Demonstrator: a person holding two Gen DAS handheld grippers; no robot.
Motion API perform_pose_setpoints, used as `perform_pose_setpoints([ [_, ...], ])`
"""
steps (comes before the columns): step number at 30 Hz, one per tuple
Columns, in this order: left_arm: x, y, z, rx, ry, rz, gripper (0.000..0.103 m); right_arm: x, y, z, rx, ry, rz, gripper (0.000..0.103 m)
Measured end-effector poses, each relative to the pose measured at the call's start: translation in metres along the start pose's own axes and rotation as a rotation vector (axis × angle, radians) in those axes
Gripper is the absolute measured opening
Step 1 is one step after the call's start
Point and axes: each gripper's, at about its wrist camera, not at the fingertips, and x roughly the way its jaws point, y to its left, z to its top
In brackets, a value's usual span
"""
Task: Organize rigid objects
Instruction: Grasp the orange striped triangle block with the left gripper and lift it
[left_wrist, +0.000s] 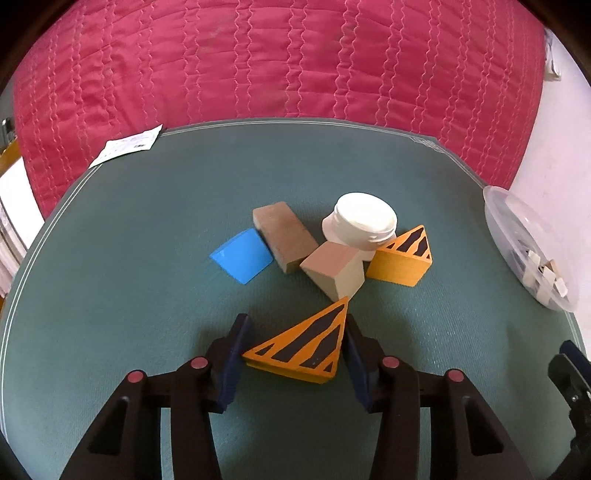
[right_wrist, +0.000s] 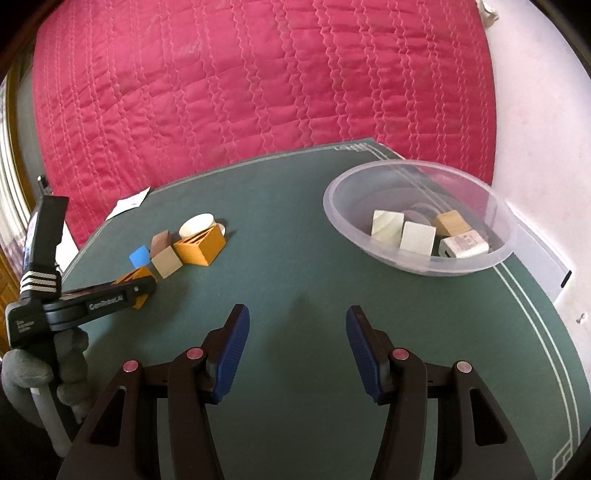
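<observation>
The left hand-held gripper (left_wrist: 293, 347) is clamped on an orange wedge block with black stripes (left_wrist: 303, 345), its blue pads pressing the block's two sides on the green bench (left_wrist: 129, 258). Whether the block rests on the mat or is lifted slightly is hard to tell from this angle. Just beyond it lie a tan cube (left_wrist: 334, 271), a brown rectangular block (left_wrist: 284, 236), a flat blue piece (left_wrist: 242, 258), a white round lid-like piece (left_wrist: 364, 223) and a second striped orange wedge (left_wrist: 400, 260), all bunched close together, several touching.

The right hand-held gripper (right_wrist: 297, 350) hangs released over bare mat, jaws apart with nothing between them. To its right, near the bench's far corner, sits a clear plastic bowl (right_wrist: 340, 206) holding several pale and tan blocks (right_wrist: 417, 238). A gloved hand (right_wrist: 44, 369) grips the left tool's handle. A white paper slip (left_wrist: 125, 146) lies at the bench's far left corner, against a pink quilted bedspread (left_wrist: 277, 55).
</observation>
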Motion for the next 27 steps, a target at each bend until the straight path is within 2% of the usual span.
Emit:
perform_pose_setpoints([
  [10,-0.010,0.013,-0.010,-0.025,0.002,0.002,0.053,0.013,0.017,0.000,-0.034,0.080,0.055,0.056],
  [14,-0.014,0.018,-0.012,-0.024,0.004,-0.021,0.078,0.018,0.024,0.005,-0.038,0.115,0.093,0.056],
  [18,-0.019,0.022,-0.015,-0.006,-0.006,-0.032,0.088,0.022,0.031,0.010,-0.049,0.135,0.121,0.056],
  [20,-0.019,0.024,-0.015,-0.008,-0.008,-0.039,0.088,0.024,0.036,0.012,-0.055,0.138,0.129,0.056],
  [23,-0.020,0.024,-0.012,0.028,-0.023,-0.039,0.087,0.027,0.043,0.013,-0.062,0.144,0.139,0.056],
  [25,-0.020,0.019,-0.011,0.076,-0.034,-0.016,0.077,0.029,0.048,0.012,-0.069,0.153,0.148,0.056],
  [27,-0.014,0.016,-0.013,0.117,-0.012,-0.003,0.051,0.031,0.051,0.011,-0.076,0.161,0.157,0.056],
])
